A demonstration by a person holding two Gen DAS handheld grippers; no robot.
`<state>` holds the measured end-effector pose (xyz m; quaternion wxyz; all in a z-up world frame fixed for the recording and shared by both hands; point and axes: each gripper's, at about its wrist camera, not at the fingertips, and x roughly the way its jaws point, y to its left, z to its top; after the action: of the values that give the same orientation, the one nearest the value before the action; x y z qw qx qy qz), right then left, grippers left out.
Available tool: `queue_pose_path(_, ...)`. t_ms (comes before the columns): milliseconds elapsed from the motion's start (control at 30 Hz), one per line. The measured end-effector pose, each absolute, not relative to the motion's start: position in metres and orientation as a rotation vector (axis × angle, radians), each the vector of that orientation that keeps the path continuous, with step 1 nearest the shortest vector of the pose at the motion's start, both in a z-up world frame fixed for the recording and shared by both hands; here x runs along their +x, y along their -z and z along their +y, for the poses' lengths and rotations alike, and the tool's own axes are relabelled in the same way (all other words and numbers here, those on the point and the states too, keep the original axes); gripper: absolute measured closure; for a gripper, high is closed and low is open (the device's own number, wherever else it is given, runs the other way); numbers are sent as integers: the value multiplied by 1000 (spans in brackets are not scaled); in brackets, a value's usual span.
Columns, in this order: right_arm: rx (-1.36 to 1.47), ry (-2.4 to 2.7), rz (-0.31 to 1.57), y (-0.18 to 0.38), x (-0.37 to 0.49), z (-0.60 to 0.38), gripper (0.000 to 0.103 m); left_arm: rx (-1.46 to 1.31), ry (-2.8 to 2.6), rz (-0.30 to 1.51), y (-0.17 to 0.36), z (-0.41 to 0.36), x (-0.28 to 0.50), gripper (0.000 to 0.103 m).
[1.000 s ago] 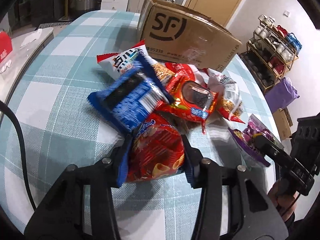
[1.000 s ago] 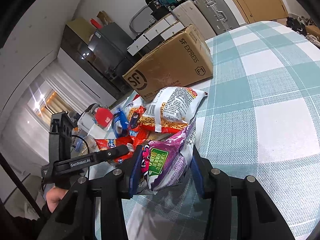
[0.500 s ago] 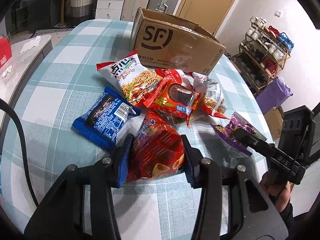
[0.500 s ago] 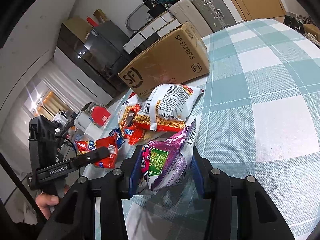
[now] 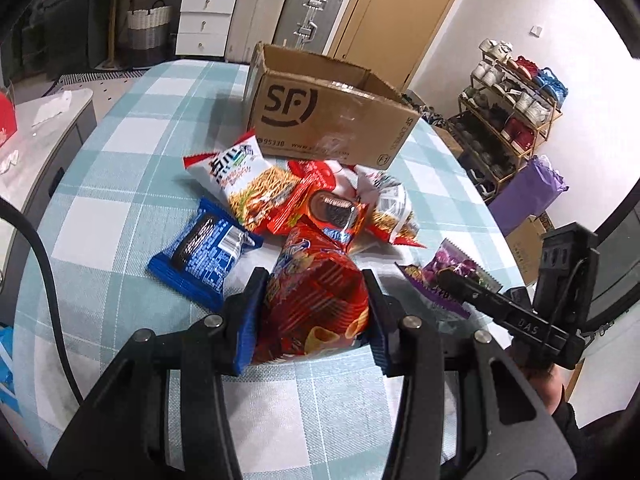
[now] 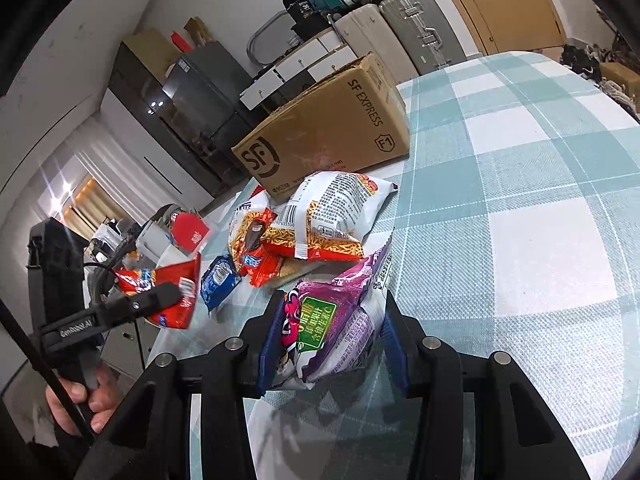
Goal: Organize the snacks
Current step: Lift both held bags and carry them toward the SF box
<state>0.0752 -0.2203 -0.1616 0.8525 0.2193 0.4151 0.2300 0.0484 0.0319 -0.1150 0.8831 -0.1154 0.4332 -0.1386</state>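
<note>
silver suitcase (image 5: 313,12), shoe rack (image 5: 508,116), wicker basket (image 5: 149,32)

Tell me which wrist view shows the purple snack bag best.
The right wrist view: the purple snack bag fills the centre, clamped in the right gripper, its green label facing the camera. The left wrist view shows that bag only small at the right, partly hidden by the right gripper.
</note>
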Motion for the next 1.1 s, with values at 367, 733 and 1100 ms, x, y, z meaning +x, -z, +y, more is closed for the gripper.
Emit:
queue_pose_path(367,422,-532,776,102,68,-213,58,-204,342,835,71,32,50,61)
queue_pose_path(733,464,-648,664,4,84,-217,58,-240,415,755,11,42,66,60)
queue_pose_path(1100,429,-677,578,-82,111,-218,58,-131,465,675,-67,24,93,60)
